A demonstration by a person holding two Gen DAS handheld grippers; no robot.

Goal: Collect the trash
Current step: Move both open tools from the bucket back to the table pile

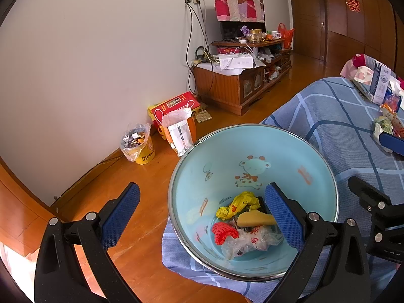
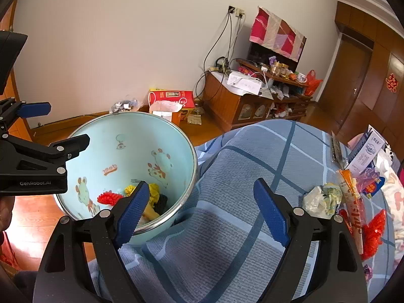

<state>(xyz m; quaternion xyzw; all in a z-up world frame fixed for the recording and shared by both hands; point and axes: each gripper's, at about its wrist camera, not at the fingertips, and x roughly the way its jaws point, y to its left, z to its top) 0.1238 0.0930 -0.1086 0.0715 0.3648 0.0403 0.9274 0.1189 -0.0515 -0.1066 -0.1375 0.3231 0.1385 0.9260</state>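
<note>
Bedroom, wood floor; blue checked bedspread (image 2: pixel 252 156) carries light-blue basin (image 1: pixel 192 156) at bed edge, part overhanging floor. Basin holds yellow wrapper (image 1: pixel 240 203), red scrap (image 1: pixel 224 231), clear plastic (image 1: pixel 252 242). Left gripper (image 1: pixel 202 219) jaws wide, empty, straddling basin rim. Right gripper (image 2: pixel 202 212) jaws wide, empty, over bedspread. Uncollected: crumpled wrapper (image 2: pixel 322 200), orange cone wrapper (image 2: pixel 352 207), well right. Risk: rim knock tips basin off bed, spilling contents.

- A brown wooden cabinet (image 1: pixel 227 88) stands by the white wall (image 1: pixel 101 50).
- A white box (image 1: pixel 236 61) lies on top of it.
- A red and pink cloth (image 1: pixel 238 5) hangs above.
- A red box (image 1: pixel 174 104) sits on the wooden floor (image 1: pixel 141 202).
</note>
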